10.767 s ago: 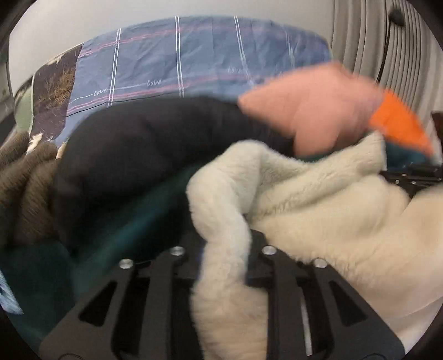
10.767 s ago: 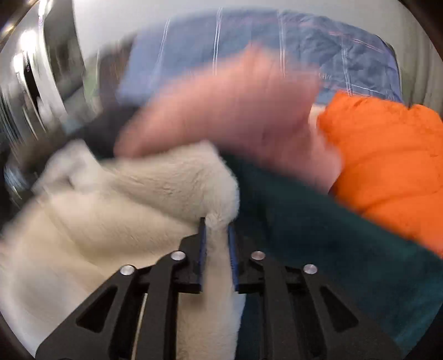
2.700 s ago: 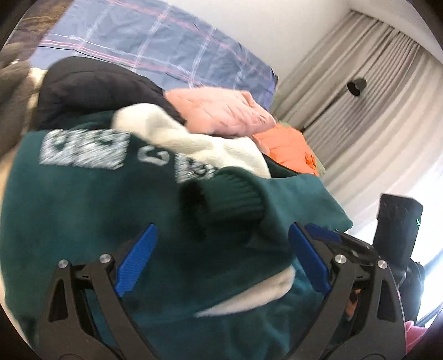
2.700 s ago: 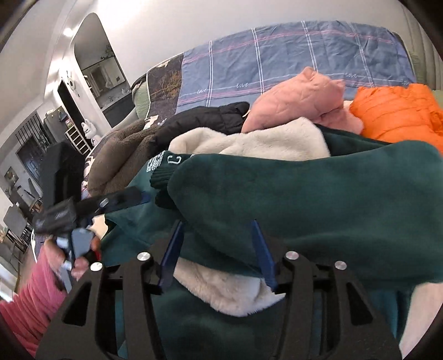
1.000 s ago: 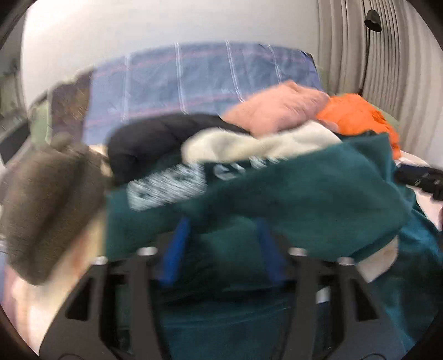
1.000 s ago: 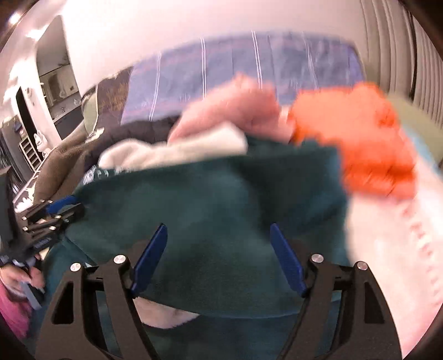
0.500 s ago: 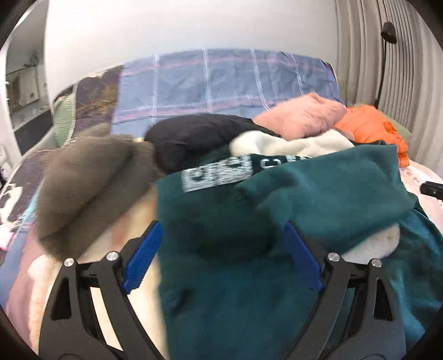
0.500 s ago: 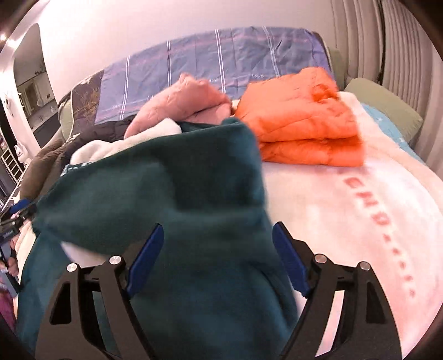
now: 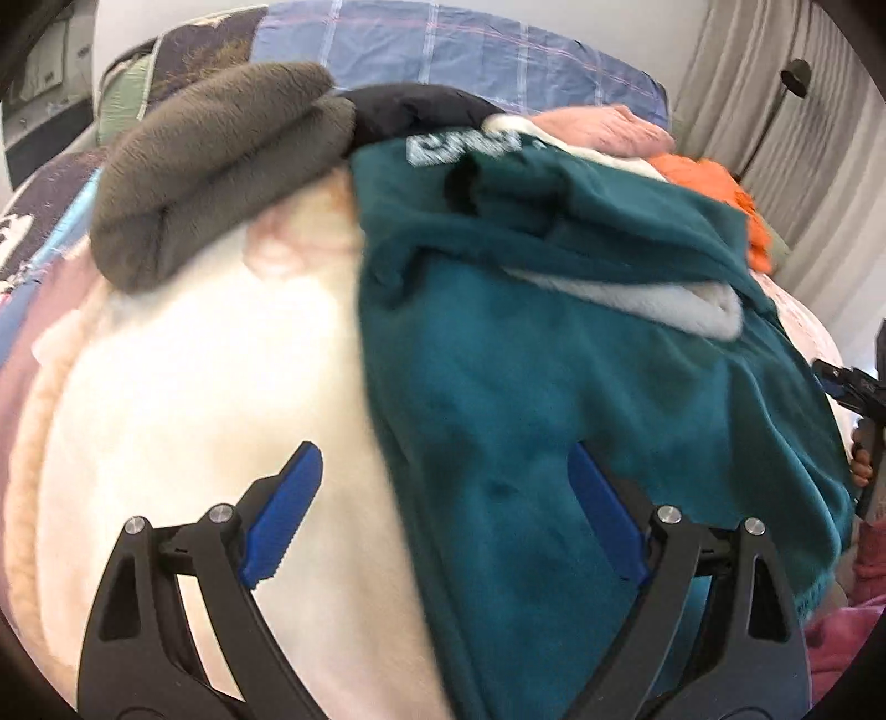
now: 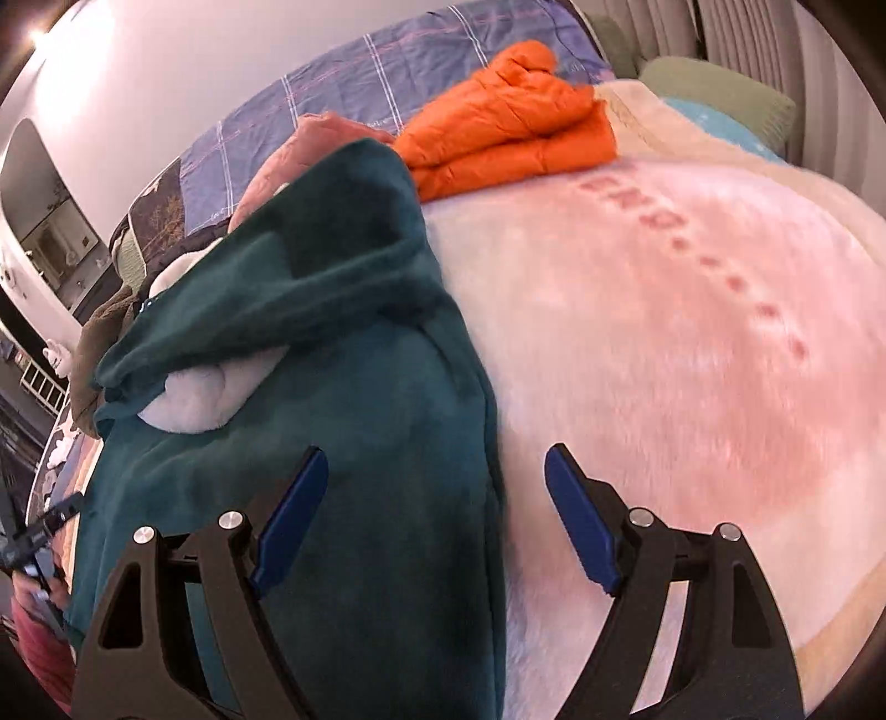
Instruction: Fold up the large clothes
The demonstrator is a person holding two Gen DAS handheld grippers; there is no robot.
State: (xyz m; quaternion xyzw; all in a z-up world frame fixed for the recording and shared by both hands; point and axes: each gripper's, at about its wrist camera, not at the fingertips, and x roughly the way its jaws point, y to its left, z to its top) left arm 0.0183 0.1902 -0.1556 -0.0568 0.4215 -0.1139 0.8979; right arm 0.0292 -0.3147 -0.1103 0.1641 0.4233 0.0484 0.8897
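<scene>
A dark teal fleece garment [image 9: 581, 354] with a cream lining [image 9: 664, 302] and white lettering lies spread on the pale pink plush blanket [image 9: 194, 387]. My left gripper [image 9: 443, 515] is open and empty, its jaws straddling the garment's left edge near the hem. In the right wrist view the same garment [image 10: 343, 399] lies left of centre. My right gripper [image 10: 434, 509] is open and empty, straddling the garment's right edge over the blanket [image 10: 664, 332]. Both sleeves are folded across the chest.
A folded brown fleece [image 9: 210, 160] lies left of the garment. A black jacket [image 9: 410, 111], a pink garment [image 9: 603, 127] and a folded orange jacket [image 10: 509, 122] lie behind it. A blue plaid cover [image 9: 443, 50] backs the bed; curtains hang right.
Both grippers have pulled back and tilted down toward the lower half of the teal garment. Both were shut on cloth earlier, then let go. The sleeves now lie folded over the body.
</scene>
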